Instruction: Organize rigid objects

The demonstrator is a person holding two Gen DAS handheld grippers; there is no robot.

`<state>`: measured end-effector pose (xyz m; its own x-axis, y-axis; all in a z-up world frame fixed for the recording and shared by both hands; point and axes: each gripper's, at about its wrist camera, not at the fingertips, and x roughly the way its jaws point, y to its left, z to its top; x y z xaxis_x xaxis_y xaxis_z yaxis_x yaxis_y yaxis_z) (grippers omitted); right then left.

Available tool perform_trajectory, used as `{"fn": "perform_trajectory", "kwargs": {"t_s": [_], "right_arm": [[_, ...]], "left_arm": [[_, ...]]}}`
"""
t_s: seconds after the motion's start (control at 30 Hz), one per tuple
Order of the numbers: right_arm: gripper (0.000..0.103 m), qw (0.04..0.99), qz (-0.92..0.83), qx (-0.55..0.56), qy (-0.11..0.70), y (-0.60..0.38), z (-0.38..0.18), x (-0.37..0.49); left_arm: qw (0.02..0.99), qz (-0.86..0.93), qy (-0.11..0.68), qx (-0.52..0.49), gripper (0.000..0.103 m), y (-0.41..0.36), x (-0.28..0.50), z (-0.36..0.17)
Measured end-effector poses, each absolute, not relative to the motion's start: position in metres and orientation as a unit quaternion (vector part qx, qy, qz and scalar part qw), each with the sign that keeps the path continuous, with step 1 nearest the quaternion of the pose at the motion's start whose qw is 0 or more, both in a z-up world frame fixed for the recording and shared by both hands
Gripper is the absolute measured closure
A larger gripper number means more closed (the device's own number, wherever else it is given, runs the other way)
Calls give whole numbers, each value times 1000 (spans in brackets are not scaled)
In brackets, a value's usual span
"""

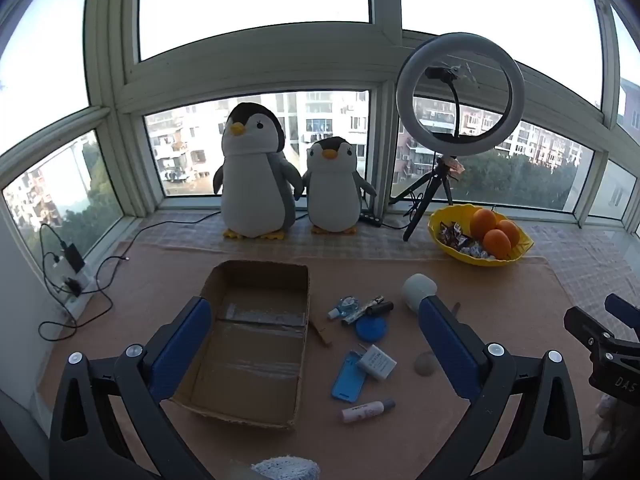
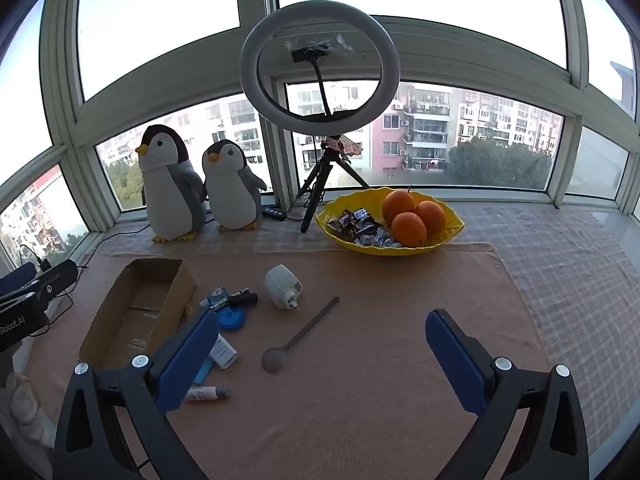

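Both my claws gape wide, holding nothing.

My left claw (image 1: 316,344) hangs above the open cardboard box (image 1: 248,344) and small clutter; my right claw (image 2: 320,356) hovers over the grey spoon (image 2: 298,336). The tabletop (image 2: 360,400) wears a peach cloth; beyond, windows, plush penguins (image 1: 256,172), ring light (image 2: 320,68), yellow fruit bowl (image 2: 440,240).

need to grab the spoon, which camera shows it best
The right wrist view: the spoon lies fully visible, bowl to handle tip. In the left wrist view a gripper finger hides most of it, leaving only the bowl and handle tip.
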<state>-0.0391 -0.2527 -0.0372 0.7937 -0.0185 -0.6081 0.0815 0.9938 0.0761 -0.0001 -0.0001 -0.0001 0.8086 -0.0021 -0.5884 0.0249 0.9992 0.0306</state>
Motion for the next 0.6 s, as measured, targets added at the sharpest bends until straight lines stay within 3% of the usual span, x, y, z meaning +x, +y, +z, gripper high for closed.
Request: {"fn": "perform_trajectory", "kwargs": {"t_s": [0.6], "right_arm": [[1, 945, -45, 55, 318, -260, -40, -42]], "left_arm": [[948, -29, 315, 16, 0, -14, -1, -8]]}}
